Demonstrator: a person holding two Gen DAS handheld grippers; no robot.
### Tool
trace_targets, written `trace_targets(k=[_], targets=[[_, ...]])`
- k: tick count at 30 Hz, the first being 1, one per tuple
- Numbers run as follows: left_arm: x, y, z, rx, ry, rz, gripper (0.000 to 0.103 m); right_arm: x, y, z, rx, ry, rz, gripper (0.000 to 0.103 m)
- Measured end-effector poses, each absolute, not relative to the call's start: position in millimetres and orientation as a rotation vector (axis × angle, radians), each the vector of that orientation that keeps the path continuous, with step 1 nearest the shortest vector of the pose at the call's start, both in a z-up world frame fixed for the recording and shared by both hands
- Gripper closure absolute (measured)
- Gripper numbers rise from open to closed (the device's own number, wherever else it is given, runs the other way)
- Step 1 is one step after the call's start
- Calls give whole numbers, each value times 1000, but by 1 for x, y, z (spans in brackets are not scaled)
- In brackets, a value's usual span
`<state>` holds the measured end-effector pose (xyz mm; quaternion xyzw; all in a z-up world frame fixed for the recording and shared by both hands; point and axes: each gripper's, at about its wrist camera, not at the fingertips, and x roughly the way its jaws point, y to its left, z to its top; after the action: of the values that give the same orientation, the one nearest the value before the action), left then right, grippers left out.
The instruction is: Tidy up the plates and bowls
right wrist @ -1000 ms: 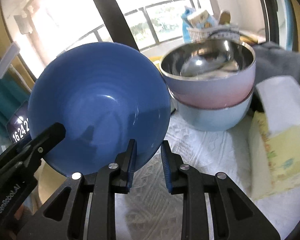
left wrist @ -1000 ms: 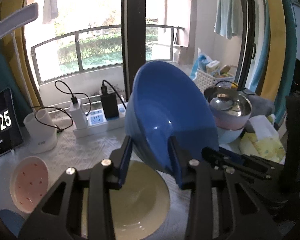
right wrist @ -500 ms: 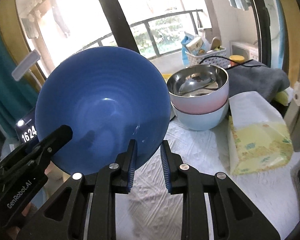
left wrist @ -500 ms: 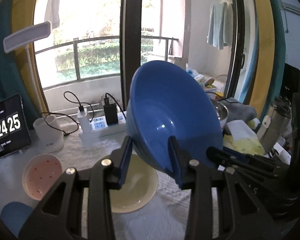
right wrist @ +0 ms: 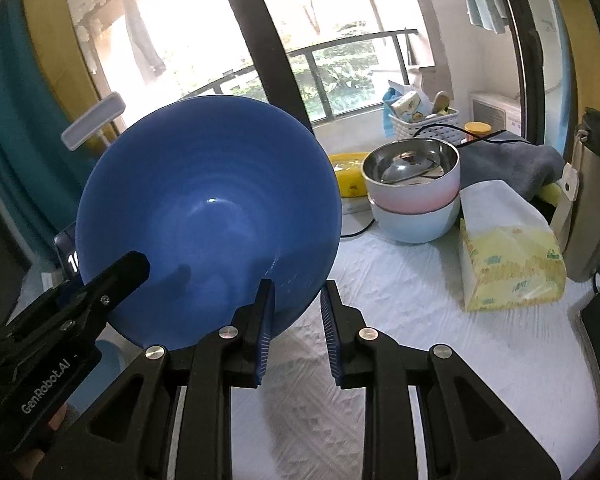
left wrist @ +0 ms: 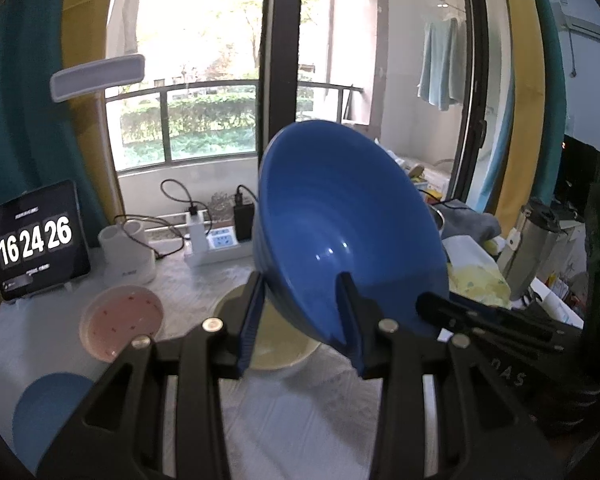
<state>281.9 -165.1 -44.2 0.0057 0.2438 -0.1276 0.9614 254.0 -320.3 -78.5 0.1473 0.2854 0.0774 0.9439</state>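
Left tool (left wrist: 300, 316) and right tool (right wrist: 296, 320) each pinch the rim of the tilted blue bowl (left wrist: 340, 236), lifted off the tabletop (right wrist: 440, 320). Stacked bowls (right wrist: 414, 200) at 1 o'clock look done. Cream plate (left wrist: 268, 344), pink dish (left wrist: 122, 316) and blue plate (left wrist: 48, 412) at 8 o'clock lie unsorted; roughly midway.

- The blue bowl (right wrist: 204, 216) is held tilted above the white cloth (right wrist: 440, 360), its inside facing the camera.
- The right gripper (right wrist: 296, 312) clamps its lower rim; the left gripper (right wrist: 112, 280) reaches in at its left edge.
- To the right, a steel-lined pink bowl (right wrist: 414, 178) sits in a pale blue bowl (right wrist: 416, 224), beside a tissue pack (right wrist: 508, 248).
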Motion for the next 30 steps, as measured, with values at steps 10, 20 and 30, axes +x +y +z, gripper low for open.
trace_targets(k=[10, 20, 30], targets=[[258, -137, -63, -6, 555, -246, 65, 226, -296, -87, 278, 617, 198, 78], [234, -117, -76, -30, 593, -236, 65, 207, -277, -98, 257, 665, 225, 79], [213, -95, -86, -53, 622, -227, 65, 193, -257, -108, 234, 711, 245, 79]])
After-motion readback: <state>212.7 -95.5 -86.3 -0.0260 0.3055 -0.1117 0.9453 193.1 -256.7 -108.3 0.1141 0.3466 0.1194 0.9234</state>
